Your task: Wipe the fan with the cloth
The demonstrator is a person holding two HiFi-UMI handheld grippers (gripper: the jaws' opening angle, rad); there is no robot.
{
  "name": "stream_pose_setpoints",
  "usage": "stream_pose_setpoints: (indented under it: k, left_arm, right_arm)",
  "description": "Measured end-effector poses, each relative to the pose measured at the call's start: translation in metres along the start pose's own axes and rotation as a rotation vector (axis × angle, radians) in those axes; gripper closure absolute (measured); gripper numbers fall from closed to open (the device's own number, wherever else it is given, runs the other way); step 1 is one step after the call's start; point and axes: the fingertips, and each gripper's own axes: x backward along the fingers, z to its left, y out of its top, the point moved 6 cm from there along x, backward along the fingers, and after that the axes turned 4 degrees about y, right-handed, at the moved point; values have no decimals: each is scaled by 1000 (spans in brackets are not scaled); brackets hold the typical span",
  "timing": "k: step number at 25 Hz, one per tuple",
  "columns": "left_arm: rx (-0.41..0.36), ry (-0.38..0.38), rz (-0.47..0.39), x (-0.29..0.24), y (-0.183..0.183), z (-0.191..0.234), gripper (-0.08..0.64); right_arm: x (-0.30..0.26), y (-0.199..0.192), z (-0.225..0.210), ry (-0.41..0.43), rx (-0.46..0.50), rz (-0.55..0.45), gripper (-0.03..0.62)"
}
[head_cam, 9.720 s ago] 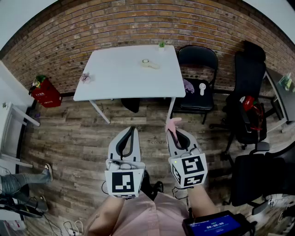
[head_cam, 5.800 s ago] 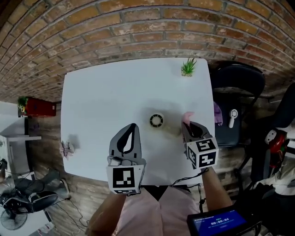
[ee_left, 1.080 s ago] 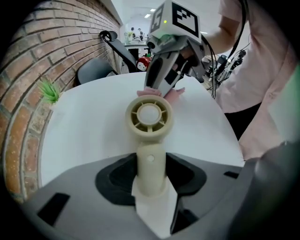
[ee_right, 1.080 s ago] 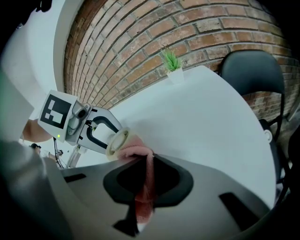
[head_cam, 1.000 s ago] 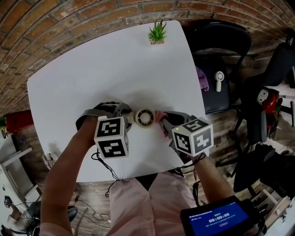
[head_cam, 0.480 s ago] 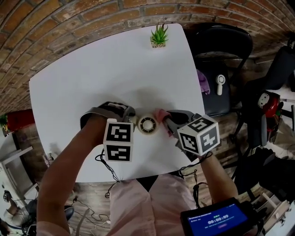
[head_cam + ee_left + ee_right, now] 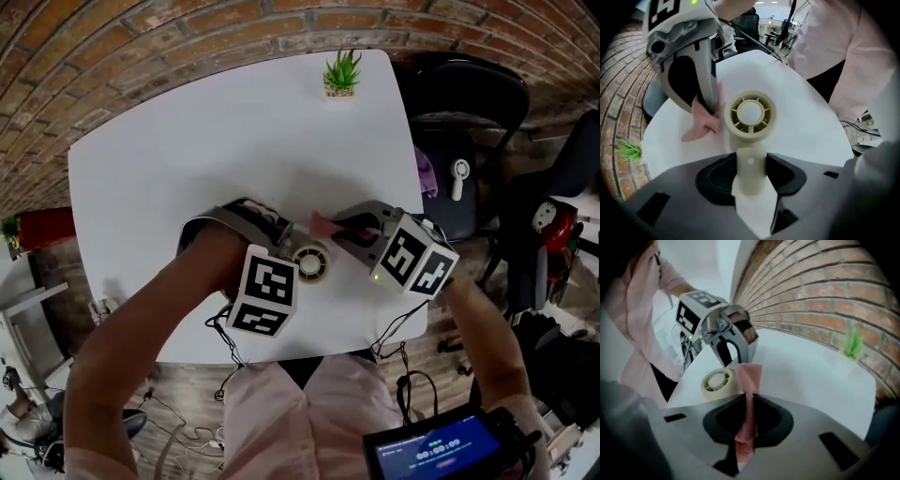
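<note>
A small cream fan [image 7: 311,263] lies on the white table [image 7: 187,150] with its round head face up. My left gripper [image 7: 286,251] points down and is shut on the fan's handle [image 7: 750,174], which sits between its jaws [image 7: 751,183]. My right gripper [image 7: 345,228] is shut on a pink cloth [image 7: 325,224]. In the right gripper view the cloth [image 7: 749,380] sticks out from the jaws beside the fan's head [image 7: 717,380]. In the left gripper view the loose end of the cloth [image 7: 701,124] rests at the rim of the fan's head [image 7: 750,114].
A small potted plant [image 7: 341,71] stands at the table's far edge. A black chair [image 7: 469,103] right of the table carries a white hand-held fan [image 7: 459,178] and a purple cloth [image 7: 424,173]. The table's near edge runs just below the grippers.
Both grippers have rolled about their own axes. The cloth has travelled from the right side of the fan's head round to its far side. The fan stays held by its handle.
</note>
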Motion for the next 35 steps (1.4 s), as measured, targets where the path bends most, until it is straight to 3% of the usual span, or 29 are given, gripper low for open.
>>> stream_pose_setpoints:
  k: [5, 13, 18, 22, 27, 35]
  left_arm:
    - [-77, -8, 42, -1, 5, -3, 362]
    - [-158, 11, 90, 0, 8, -6, 362]
    - [-164, 28, 105, -1, 9, -7, 364]
    - [-155, 31, 104, -1, 9, -7, 364]
    - [-113, 25, 98, -1, 7, -6, 364]
    - [83, -9, 74, -2, 1, 0, 364]
  right_arm:
    - [-16, 10, 5, 168, 298, 33, 560]
    - [-33, 22, 10, 292, 593, 35, 561]
    - [-33, 21, 13, 347, 725, 63, 565]
    - [-29, 14, 18, 358, 768, 86, 565]
    - [-22, 6, 20, 339, 748, 82, 565]
    - [-10, -8, 20, 273, 670, 74, 565]
